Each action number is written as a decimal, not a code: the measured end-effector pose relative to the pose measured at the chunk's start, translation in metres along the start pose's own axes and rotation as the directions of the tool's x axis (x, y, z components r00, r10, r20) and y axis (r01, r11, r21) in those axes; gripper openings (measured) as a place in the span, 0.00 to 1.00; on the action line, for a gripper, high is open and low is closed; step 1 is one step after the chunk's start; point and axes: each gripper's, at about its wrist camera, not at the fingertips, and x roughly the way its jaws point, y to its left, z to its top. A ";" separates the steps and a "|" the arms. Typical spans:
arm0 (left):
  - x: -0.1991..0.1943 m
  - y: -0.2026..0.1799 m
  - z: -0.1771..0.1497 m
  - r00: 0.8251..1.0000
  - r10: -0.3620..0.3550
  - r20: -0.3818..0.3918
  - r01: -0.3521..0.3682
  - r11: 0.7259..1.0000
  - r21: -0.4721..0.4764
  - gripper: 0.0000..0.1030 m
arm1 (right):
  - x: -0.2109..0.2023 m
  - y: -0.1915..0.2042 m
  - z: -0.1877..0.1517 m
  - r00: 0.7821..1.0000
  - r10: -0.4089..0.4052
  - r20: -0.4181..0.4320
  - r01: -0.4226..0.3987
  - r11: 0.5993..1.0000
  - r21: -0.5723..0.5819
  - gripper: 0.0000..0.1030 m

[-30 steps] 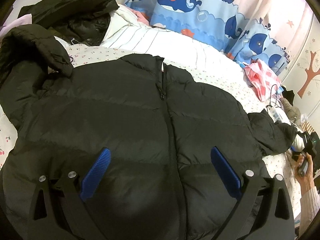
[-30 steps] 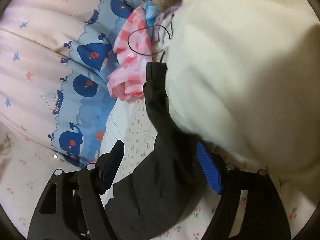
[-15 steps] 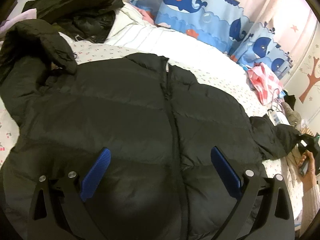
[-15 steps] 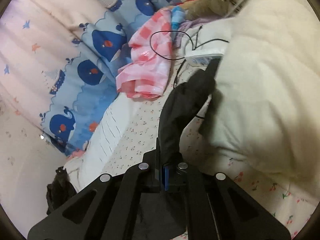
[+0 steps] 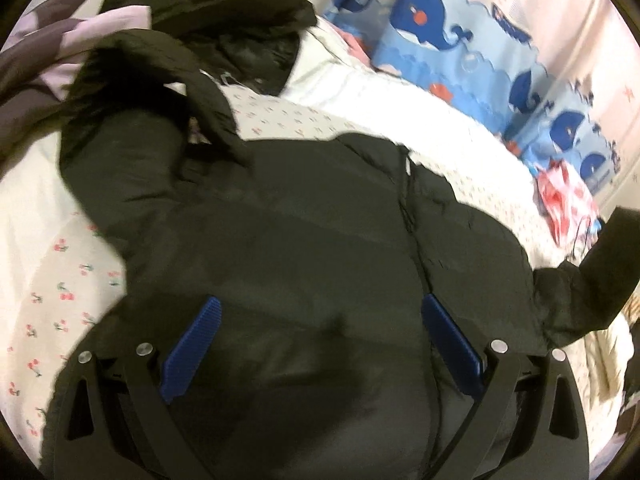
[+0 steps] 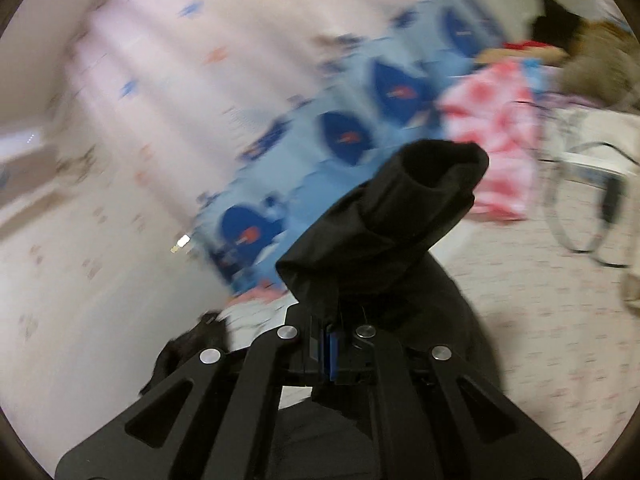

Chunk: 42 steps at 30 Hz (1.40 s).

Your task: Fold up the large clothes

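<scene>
Two grippers are seen here. The right gripper [image 6: 325, 346] is clamped tight on the black sleeve [image 6: 394, 220], whose cuff is held up off the bed ahead of the pads, whale curtain [image 6: 352, 132] behind it. The left gripper [image 5: 318, 344] is spread wide with nothing pinched, hovering over the black puffer jacket [image 5: 304, 248] laid flat, zipper just inside the right-hand pad. Bare floral sheet [image 5: 52, 280] is left free off its left side; ahead, another dark coat [image 5: 240, 16] is heaped past the collar. A pink checked cloth [image 5: 564, 196] is piled far right.
</scene>
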 end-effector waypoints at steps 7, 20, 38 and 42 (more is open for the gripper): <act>-0.023 0.040 0.010 0.999 0.012 0.031 -0.010 0.998 -0.069 0.93 | 0.055 0.123 -0.063 0.985 0.120 -0.123 -0.137 0.982 -0.133 0.02; -0.039 0.077 0.019 0.998 0.036 0.054 -0.029 0.991 -0.132 0.93 | 0.157 0.215 -0.263 0.900 0.082 -0.428 -0.212 0.941 -0.265 0.02; -0.043 0.114 0.026 0.997 0.048 0.057 -0.033 0.972 -0.233 0.93 | 0.196 0.229 -0.457 0.656 -0.047 -0.754 -0.341 0.872 -0.352 0.64; -0.047 0.119 0.027 0.996 0.061 0.070 -0.042 0.970 -0.240 0.93 | 0.194 0.236 -0.445 0.725 -0.017 -0.688 -0.291 0.899 -0.329 0.82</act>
